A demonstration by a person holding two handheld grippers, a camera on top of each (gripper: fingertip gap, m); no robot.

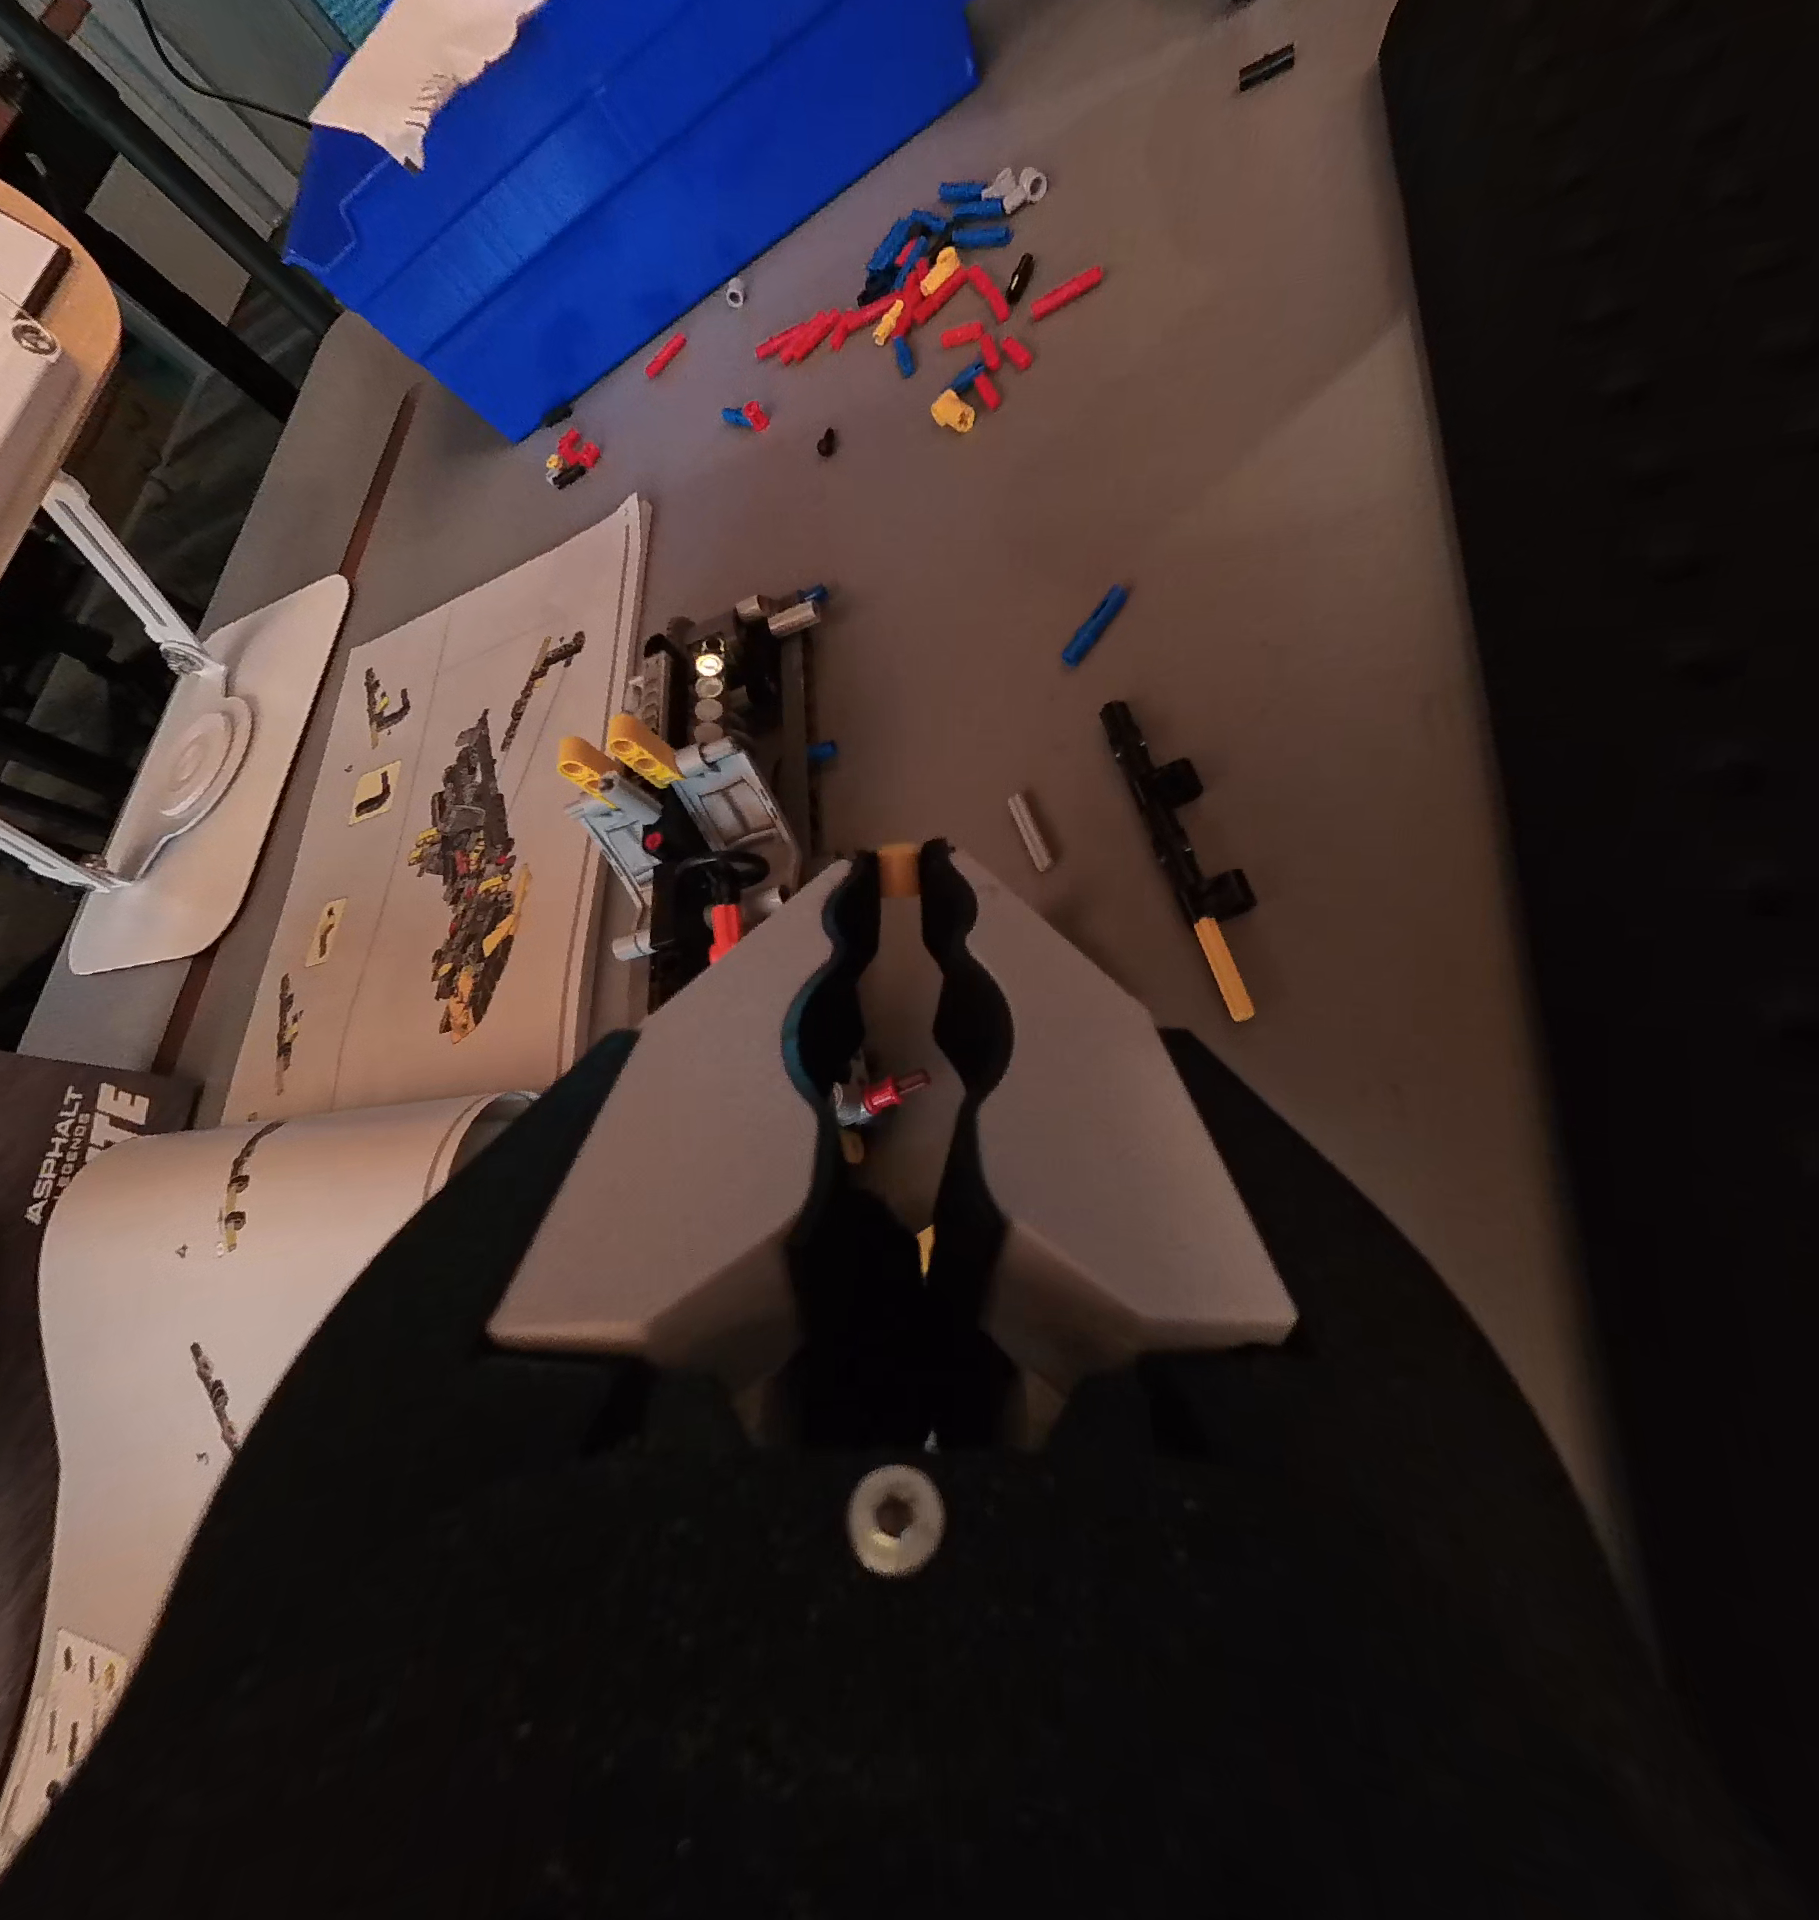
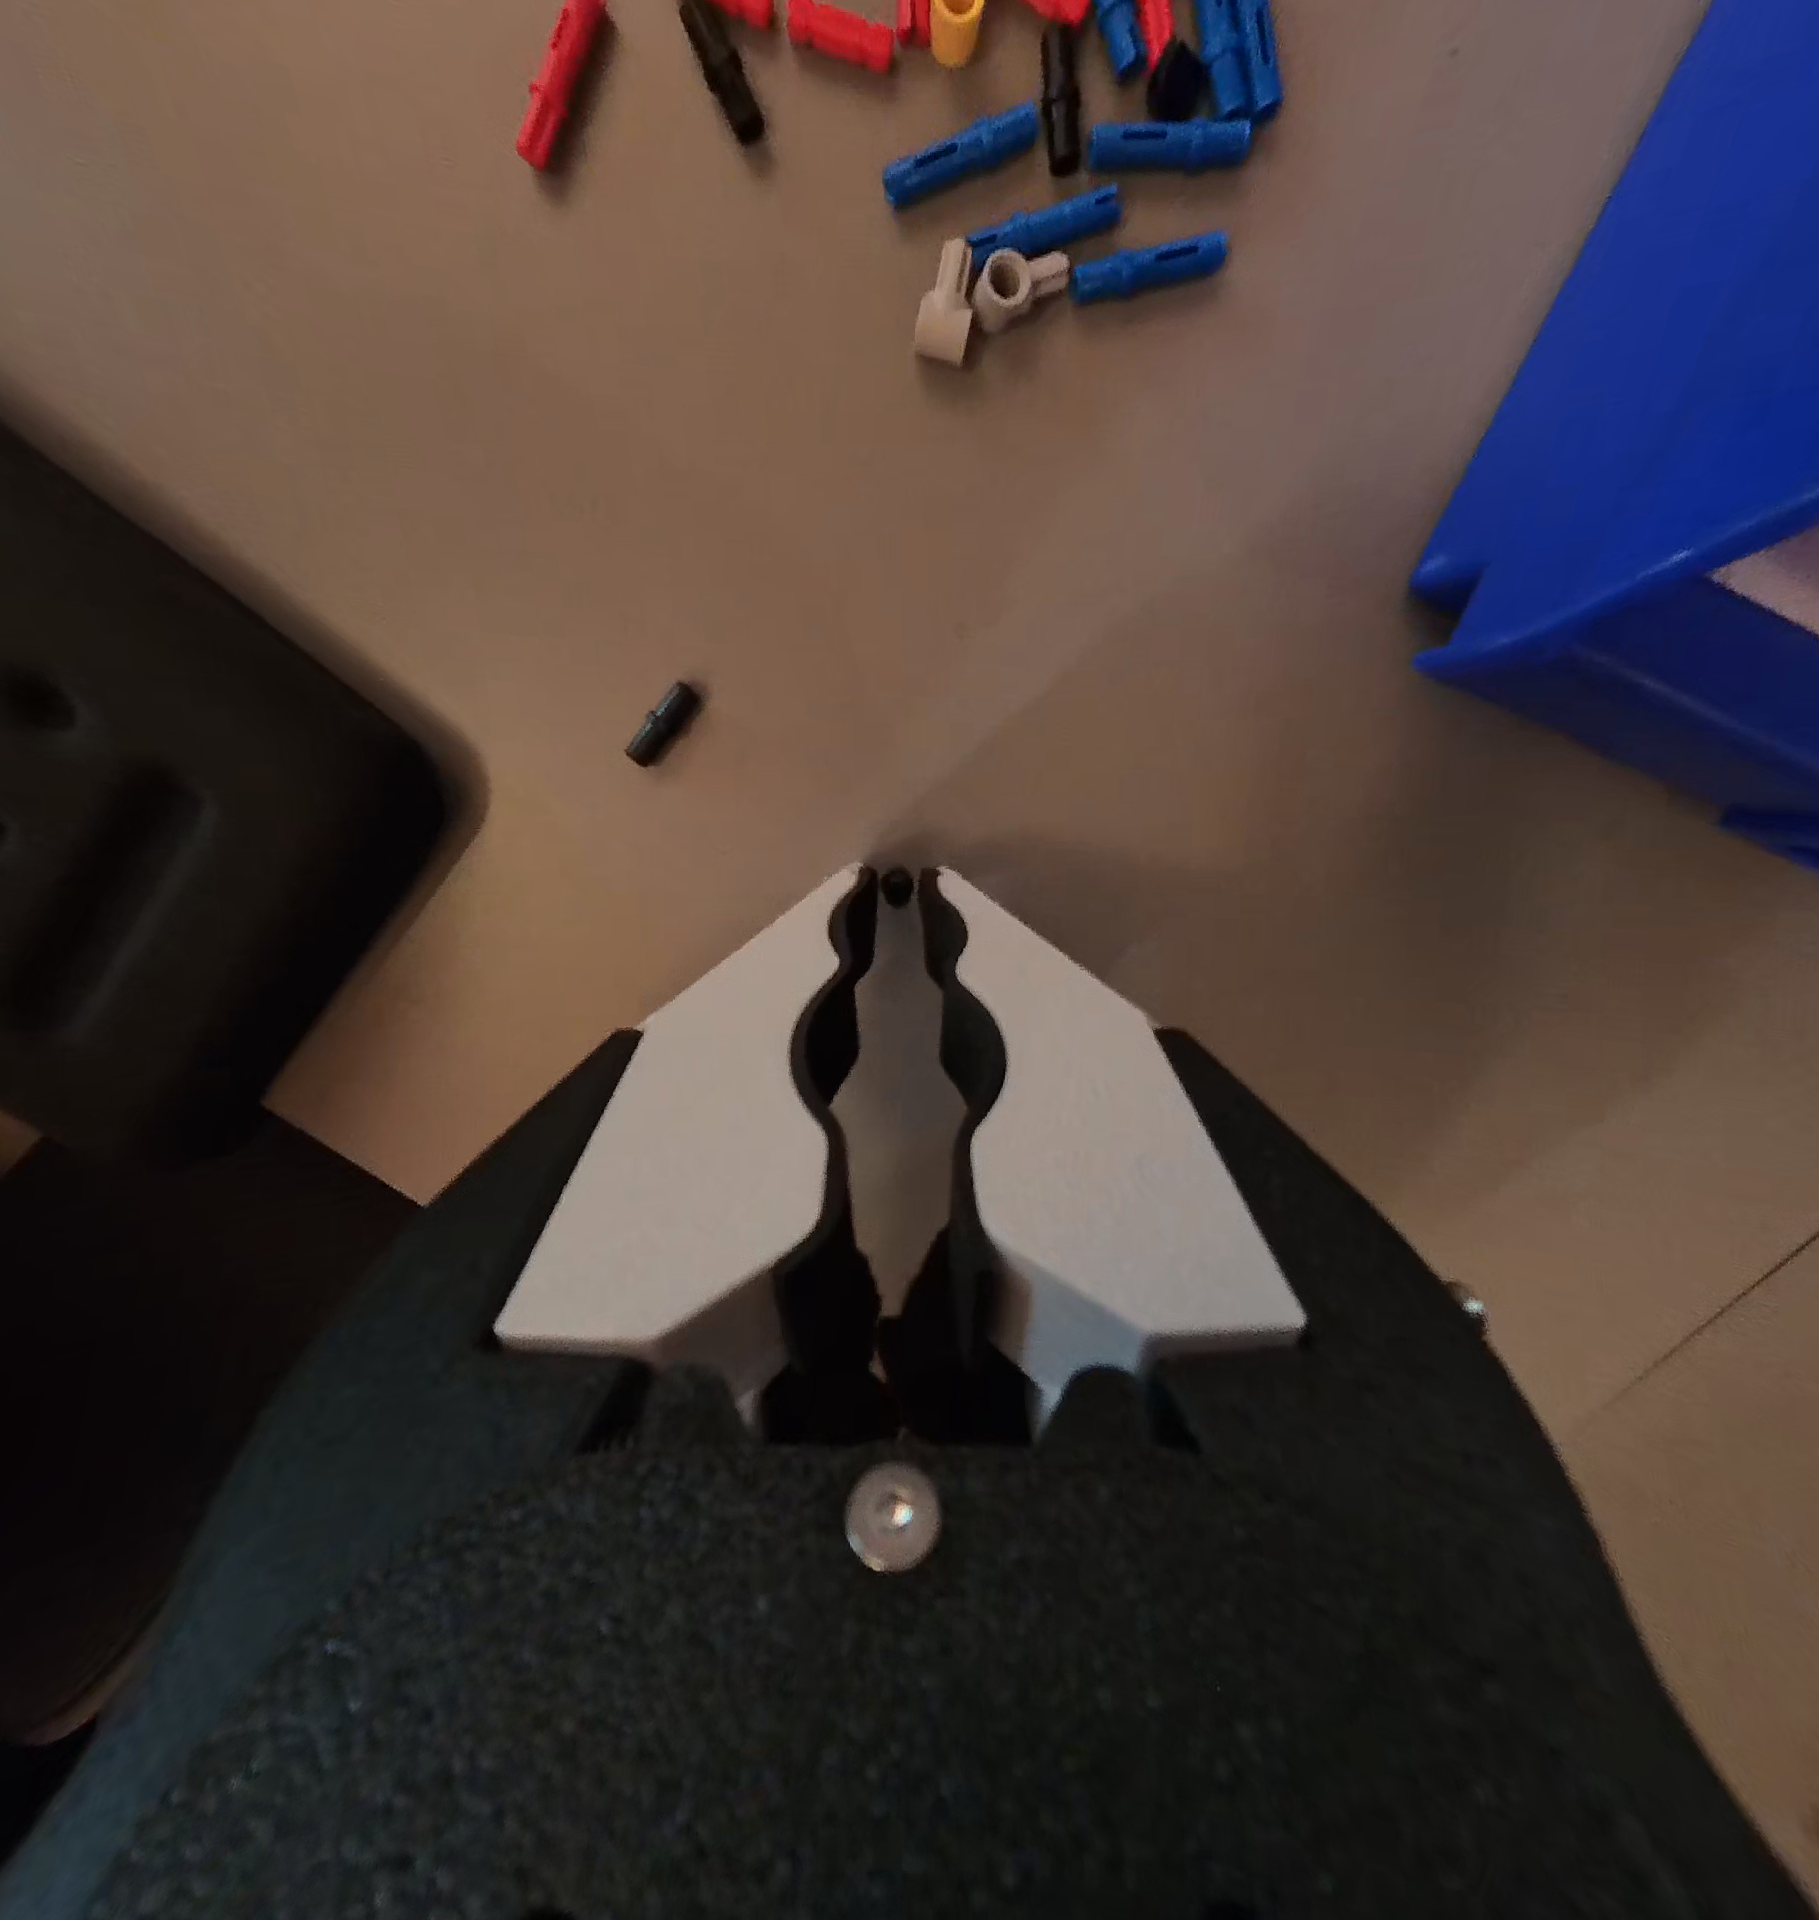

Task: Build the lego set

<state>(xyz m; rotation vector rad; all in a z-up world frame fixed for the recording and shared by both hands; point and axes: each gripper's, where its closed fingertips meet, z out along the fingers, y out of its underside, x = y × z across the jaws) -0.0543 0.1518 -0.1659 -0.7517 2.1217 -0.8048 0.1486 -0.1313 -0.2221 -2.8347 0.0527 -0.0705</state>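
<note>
A plain grey-brown bench (image 1: 988,540) carries everything. A blue bin (image 1: 624,197) stands at its far side, with a loose scatter of red, blue, yellow and black pins (image 1: 926,301) just beside it. An open instruction booklet (image 1: 448,810) lies flat near the left edge, a part-built black and grey model (image 1: 707,790) touching its right margin. Well right of that lie a single blue pin (image 1: 1094,623), a short grey axle (image 1: 1030,831) and a black beam with a yellow end (image 1: 1175,852). A white stand base (image 1: 188,790) rests left of the booklet
</note>
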